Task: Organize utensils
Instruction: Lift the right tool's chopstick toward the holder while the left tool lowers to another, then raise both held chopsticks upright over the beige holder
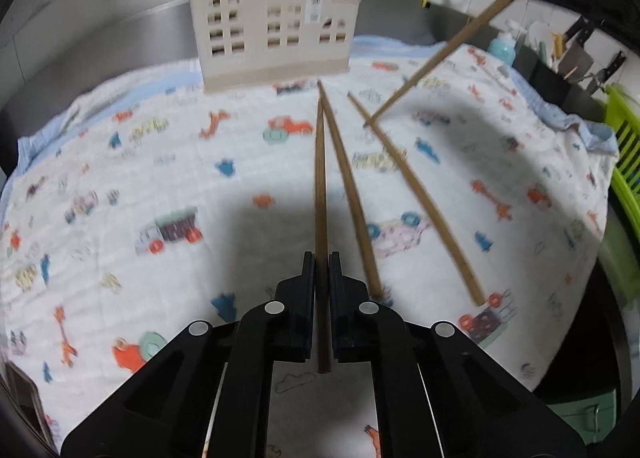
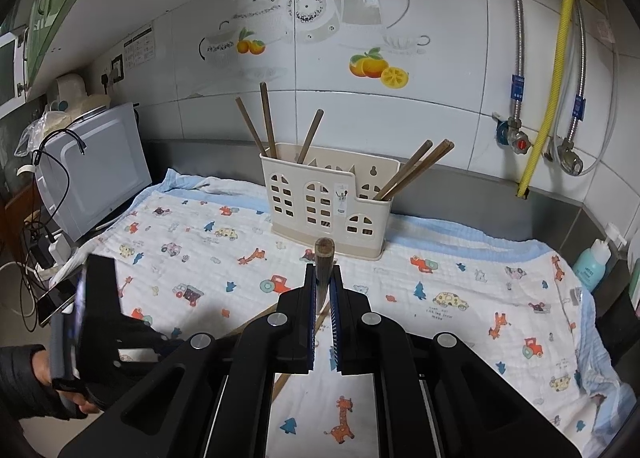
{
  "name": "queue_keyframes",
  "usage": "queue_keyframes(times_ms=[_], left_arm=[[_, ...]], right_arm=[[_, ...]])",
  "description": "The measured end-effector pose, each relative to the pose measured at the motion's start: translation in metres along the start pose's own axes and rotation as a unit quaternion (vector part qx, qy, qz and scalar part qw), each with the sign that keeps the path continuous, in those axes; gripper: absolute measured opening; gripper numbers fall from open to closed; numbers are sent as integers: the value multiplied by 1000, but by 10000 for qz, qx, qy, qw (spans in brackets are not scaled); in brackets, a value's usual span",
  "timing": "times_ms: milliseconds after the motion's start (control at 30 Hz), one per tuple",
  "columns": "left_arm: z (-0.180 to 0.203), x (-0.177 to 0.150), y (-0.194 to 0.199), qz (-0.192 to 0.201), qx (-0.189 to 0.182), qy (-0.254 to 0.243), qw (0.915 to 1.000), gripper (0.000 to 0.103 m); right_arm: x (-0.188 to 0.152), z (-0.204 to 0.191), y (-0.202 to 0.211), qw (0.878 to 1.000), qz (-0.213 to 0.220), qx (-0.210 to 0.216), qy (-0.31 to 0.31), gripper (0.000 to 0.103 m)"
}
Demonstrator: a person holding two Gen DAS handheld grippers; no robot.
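Two handheld tools over a tabletop draped in a white quilted cloth printed with cars and giraffes [image 1: 168, 162]. The left tool [image 1: 322, 258] is clenched on a long brown wooden chopstick [image 1: 320, 186], gripped near its thick end; the stick's long axis runs straight ahead of the tool, its thin tip close to the base of the cream plastic utensil holder with window-shaped cut-outs [image 1: 276, 26]. Whether this stick is lifted clear of the cloth cannot be told.

Two more loose wooden chopsticks [image 1: 352, 194] lie on the cloth just to its right, fanning out from the holder's foot.

The right tool [image 2: 323, 272] grasps another brown chopstick [image 2: 323, 254], seen end-on in the right wrist view; in the left wrist view that stick [image 1: 448, 46] slants down to the cloth, its tip beside the loose pair.

The holder stands upright at the far edge of the cloth, against the steel backsplash; several chopsticks already stand in its left and right compartments.

Judgement: the holder lies directly forward of both tools. The left-hand stick points at the holder's base, not its open top, so it would probably need raising and tipping tip-down before insertion.
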State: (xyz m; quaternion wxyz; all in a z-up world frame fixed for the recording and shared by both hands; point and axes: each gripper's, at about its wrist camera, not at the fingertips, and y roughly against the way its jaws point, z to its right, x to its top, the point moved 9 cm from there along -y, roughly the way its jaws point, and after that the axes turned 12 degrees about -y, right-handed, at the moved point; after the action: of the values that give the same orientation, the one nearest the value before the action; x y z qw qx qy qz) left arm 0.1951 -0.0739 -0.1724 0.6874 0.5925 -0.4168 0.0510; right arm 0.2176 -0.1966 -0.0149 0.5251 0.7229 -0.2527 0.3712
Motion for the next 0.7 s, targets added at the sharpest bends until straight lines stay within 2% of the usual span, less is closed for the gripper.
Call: queue_keyframes(times_ms=[167,267,400,700], left_arm=[[-12,25,26,417,-255,351,9982,6],[-20,41,40,668,-274,426,9965,6],[-24,61,52,951,-201,334,9947,5],[-33,94,66,1198,-105,184,9926,5]], right_arm=[[8,0,1,10000,48,62,-28,6],[13,-1,2,9999,68,79,-24,6],[18,-5,1,9999,93,118,-9,6],[40,-13,1,9996,165,176,131,6]])
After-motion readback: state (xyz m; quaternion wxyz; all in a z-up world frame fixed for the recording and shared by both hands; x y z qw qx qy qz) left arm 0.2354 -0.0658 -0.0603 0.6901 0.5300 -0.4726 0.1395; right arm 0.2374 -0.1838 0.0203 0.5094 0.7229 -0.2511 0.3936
